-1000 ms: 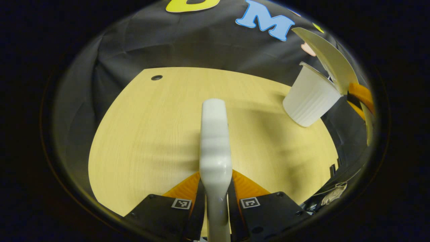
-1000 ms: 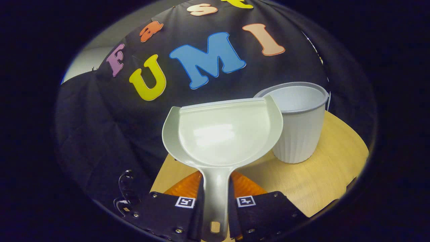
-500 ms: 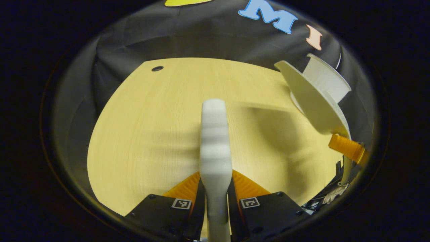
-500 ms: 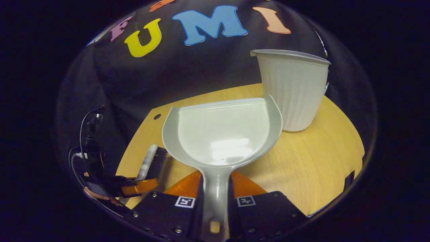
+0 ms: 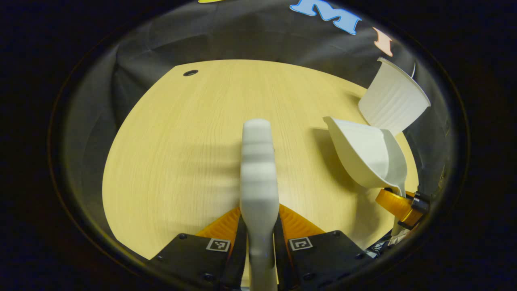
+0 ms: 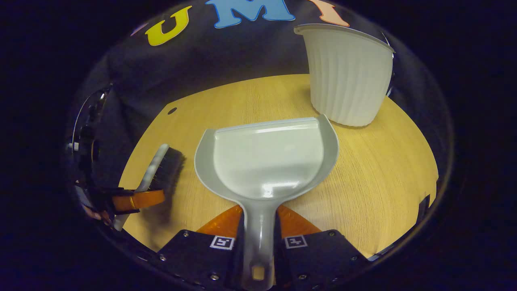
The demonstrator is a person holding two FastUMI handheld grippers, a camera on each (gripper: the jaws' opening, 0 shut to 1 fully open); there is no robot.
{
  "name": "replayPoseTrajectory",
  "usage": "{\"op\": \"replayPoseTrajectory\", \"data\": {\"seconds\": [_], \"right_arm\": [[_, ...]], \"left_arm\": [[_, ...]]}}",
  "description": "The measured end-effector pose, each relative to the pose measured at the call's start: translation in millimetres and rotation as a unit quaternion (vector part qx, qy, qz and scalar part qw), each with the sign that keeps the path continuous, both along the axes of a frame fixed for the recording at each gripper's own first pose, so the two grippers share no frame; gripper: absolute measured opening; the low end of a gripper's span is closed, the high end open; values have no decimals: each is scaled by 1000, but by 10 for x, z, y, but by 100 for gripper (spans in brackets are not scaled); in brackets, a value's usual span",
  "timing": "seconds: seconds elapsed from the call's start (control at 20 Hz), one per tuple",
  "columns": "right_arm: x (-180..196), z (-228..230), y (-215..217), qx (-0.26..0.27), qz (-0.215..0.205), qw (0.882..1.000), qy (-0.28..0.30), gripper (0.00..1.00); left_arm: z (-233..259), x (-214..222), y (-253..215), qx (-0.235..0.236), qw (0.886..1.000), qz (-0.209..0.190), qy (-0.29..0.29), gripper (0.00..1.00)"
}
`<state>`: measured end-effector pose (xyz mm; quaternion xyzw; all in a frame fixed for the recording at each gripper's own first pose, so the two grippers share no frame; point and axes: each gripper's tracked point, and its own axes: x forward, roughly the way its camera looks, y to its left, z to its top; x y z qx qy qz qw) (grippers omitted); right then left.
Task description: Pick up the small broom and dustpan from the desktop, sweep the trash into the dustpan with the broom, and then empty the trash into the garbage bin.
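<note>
Left gripper view: my left gripper (image 5: 259,226) clamped on small white plastic broom (image 5: 258,169), over yellow wooden desk (image 5: 181,141). Grey plastic dustpan (image 5: 365,155) has come down beside white ribbed bin (image 5: 394,103).

Right gripper view: my right gripper (image 6: 258,242) squeezes dustpan handle; pan now lower, empty; bin behind it, broom at left.

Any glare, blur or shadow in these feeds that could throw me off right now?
Right gripper view: soft glare streaks on the dustpan near its handle, otherwise sharp; the bin bows from fisheye. Left gripper view: the broom is close and slightly soft, with blurred shadow bands across the desktop beside it.
</note>
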<state>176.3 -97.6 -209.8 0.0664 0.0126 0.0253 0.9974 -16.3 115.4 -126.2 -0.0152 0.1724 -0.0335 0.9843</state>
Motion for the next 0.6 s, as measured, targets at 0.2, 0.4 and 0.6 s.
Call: {"op": "replayPoseTrajectory", "data": {"seconds": [0.2,0.4,0.6], "right_arm": [[3,-112,-11,1,-2,1000,15,31],[45,-173,0,11,-1,1000,27,31],[36,-172,-11,13,-2,999,30,33]], "left_arm": [[-8,-18,-15,0,1000,8,8,39],[-7,-21,-15,6,1000,8,11,40],[-5,-36,12,20,1000,9,11,40]]}}
